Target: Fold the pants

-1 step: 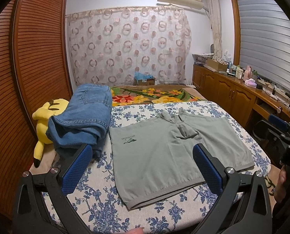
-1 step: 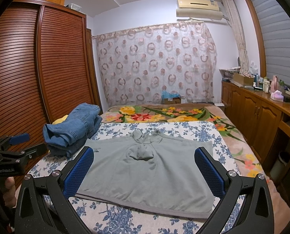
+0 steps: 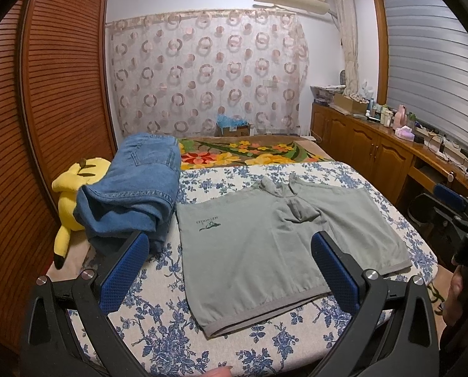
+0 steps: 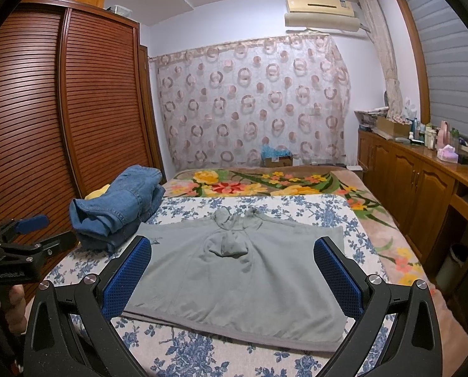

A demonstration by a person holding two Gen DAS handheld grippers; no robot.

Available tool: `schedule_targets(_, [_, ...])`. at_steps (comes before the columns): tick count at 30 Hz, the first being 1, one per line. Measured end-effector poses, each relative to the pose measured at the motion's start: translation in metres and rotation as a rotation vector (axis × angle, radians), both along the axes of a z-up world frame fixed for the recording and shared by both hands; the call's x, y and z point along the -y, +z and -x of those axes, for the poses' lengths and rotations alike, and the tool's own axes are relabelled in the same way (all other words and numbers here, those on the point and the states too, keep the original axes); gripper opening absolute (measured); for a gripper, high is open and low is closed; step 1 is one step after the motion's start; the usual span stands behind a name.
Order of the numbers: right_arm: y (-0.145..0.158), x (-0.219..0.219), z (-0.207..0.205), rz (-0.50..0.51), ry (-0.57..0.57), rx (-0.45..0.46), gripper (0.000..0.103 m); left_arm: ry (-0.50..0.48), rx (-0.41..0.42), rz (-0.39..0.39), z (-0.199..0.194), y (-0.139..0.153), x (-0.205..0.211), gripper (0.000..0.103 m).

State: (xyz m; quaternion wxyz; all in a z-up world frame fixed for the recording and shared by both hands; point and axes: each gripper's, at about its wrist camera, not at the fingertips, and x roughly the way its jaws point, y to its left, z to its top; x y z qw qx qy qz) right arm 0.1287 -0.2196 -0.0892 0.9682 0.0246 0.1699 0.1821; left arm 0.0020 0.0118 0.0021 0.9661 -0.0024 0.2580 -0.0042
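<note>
Left wrist: jeans (image 3: 136, 194) beside grey shorts (image 3: 284, 245)

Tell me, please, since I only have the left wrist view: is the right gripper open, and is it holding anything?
Observer: The right gripper is open, its blue pads wide apart with nothing between them.
Operator: Thank you. How does it sit relative to the garment?
Observer: It faces the grey shorts square on, with the pads framing the near banded edge.
Operator: Is anything on the floor to its right?
Observer: A small bin stands on the floor by the wooden cabinets.
</note>
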Motion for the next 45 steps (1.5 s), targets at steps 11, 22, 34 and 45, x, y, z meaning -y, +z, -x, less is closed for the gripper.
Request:
schedule_targets(11, [-0.007,0.005,-0.010,0.025,-0.019,-0.034,0.103,-0.007,-0.068,0.005,-0.017,-0.029,0.001,0.103])
schedule_targets(22, [-0.008,0.006,-0.016,0.041,-0.031,-0.071,0.103,-0.035,-0.116,0.016,-0.031,-0.052,-0.001,0.103])
schedule_targets(34, [-0.010,0.014,-0.028,0.080,-0.039,-0.111,0.098,-0.079,-0.173,0.008,-0.054,-0.073,0.002,0.103])
schedule_targets(45, [-0.008,0.029,-0.055,0.119,-0.033,-0.197,0.077,-0.128,-0.221,-0.009,-0.077,-0.084,0.011,0.103])
